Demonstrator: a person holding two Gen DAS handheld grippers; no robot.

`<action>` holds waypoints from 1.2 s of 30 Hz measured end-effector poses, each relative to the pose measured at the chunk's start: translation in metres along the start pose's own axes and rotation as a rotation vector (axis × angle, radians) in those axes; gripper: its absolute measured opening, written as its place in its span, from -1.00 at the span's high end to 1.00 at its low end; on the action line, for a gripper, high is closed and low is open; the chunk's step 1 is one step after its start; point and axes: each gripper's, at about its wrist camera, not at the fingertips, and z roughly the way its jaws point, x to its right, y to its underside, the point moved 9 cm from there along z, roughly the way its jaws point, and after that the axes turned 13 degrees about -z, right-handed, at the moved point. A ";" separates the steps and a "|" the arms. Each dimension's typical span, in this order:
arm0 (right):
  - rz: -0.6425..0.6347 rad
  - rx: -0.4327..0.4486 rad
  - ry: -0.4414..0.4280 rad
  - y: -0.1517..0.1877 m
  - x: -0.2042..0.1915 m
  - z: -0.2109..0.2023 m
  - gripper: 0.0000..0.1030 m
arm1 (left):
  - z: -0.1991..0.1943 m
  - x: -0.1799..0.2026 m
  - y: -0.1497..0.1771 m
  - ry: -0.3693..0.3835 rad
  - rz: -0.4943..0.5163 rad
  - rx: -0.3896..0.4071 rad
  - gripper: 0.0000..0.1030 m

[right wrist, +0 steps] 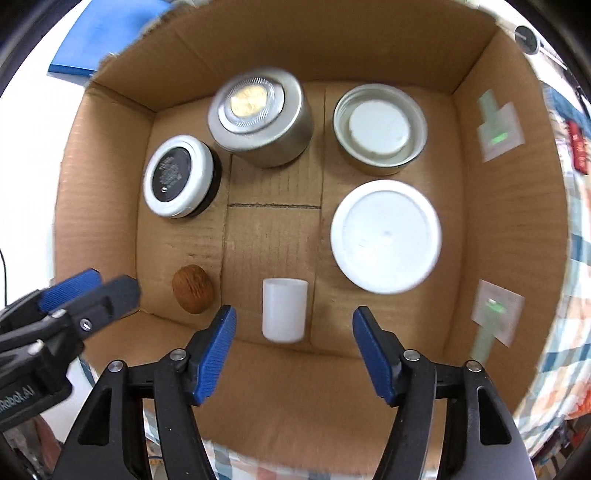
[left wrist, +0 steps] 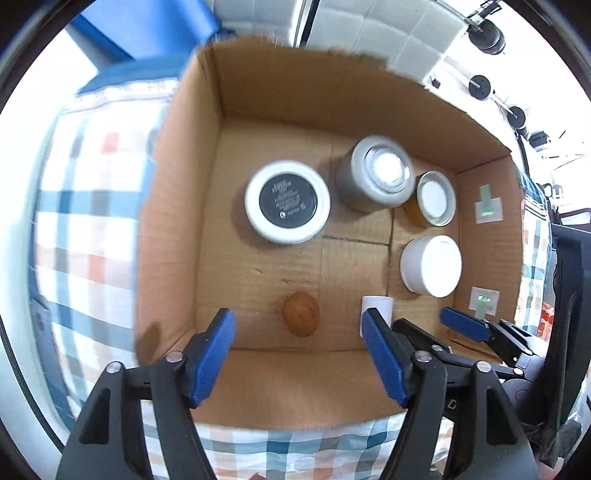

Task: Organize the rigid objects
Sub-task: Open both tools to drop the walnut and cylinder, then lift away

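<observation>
An open cardboard box [left wrist: 177, 206] [right wrist: 107, 206] holds several items. A brown walnut [left wrist: 301, 314] [right wrist: 192, 288] lies near the front wall. A small white cup [left wrist: 376, 308] [right wrist: 284, 310] stands beside it. A black-topped white jar [left wrist: 287, 201] [right wrist: 177, 175], a silver tin [left wrist: 376, 173] [right wrist: 260, 114], a metal-lidded jar [left wrist: 436, 197] [right wrist: 380, 129] and a white-lidded tub [left wrist: 432, 266] [right wrist: 386, 236] stand further in. My left gripper [left wrist: 299, 332] is open and empty above the walnut. My right gripper [right wrist: 293, 325] is open and empty above the cup.
The box sits on a checked cloth [left wrist: 85, 236] [right wrist: 565, 295]. A blue object [left wrist: 147, 29] [right wrist: 99, 40] lies beyond the box. White labels [left wrist: 489, 206] [right wrist: 500, 133] are stuck on the box's right wall. Each gripper shows in the other's view, right [left wrist: 472, 328] and left [right wrist: 74, 295].
</observation>
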 end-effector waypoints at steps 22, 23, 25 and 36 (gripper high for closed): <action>-0.013 0.177 0.117 0.065 0.024 -0.158 -1.00 | -0.104 0.018 0.040 0.010 0.005 0.233 -1.00; -0.011 0.186 0.115 0.068 0.025 -0.167 -1.00 | -0.108 0.020 0.042 0.007 0.007 0.241 -1.00; -0.009 0.205 0.112 0.072 0.027 -0.176 -1.00 | -0.117 0.022 0.046 -0.001 0.009 0.258 -1.00; 0.009 0.226 0.075 0.091 0.048 -0.194 -1.00 | -0.134 0.055 0.057 0.005 0.049 0.289 -1.00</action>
